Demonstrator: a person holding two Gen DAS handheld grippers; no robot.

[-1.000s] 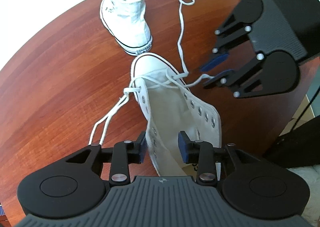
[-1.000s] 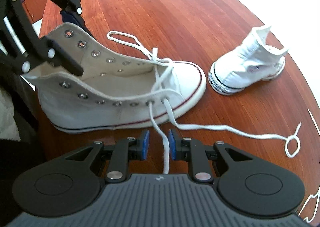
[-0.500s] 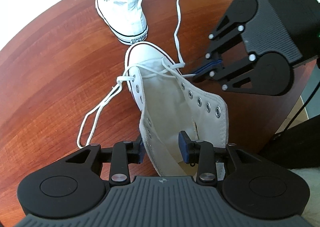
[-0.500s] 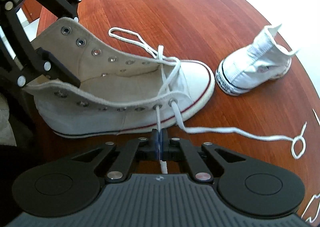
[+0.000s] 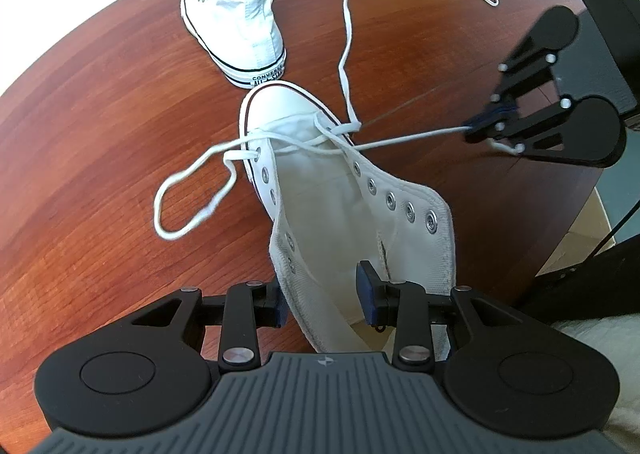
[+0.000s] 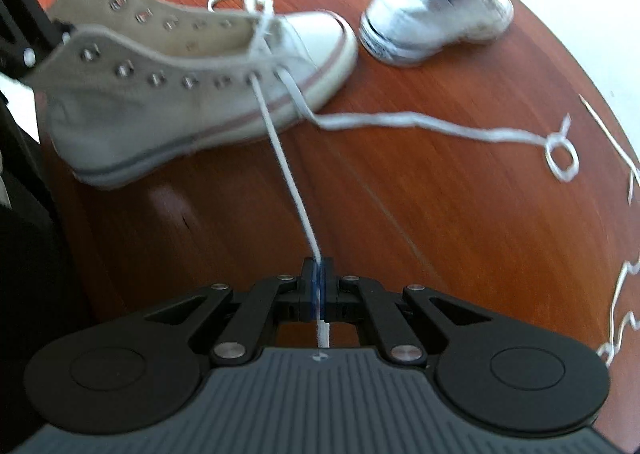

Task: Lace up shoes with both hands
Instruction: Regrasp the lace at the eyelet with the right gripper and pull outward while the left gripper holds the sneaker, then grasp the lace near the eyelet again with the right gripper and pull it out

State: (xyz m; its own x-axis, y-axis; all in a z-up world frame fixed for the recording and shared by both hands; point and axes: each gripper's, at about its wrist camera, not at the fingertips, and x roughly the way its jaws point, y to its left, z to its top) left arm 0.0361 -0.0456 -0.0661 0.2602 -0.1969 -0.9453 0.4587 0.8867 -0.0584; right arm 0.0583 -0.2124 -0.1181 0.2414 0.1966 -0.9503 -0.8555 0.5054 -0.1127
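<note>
Right wrist view: white canvas high-top shoe (image 6: pixel 168 94) lies on the red-brown wooden table (image 6: pixel 420 214), laced only through its toe-end eyelets. The right hand-held gripper (image 6: pixel 319 294), pressed together, pinches the white flat lace (image 6: pixel 286 170) taut, apparently drawing slack through. The left hand-held gripper (image 5: pixel 322 296), spread, straddles the ankle collar. Next, probably, comes threading an open eyelet. The table edge is close behind; open wood lies toward the second white shoe (image 5: pixel 236 22).

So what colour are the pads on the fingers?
Blue. The pads show best in the left wrist view, where the left gripper stands open around the shoe's collar.
</note>
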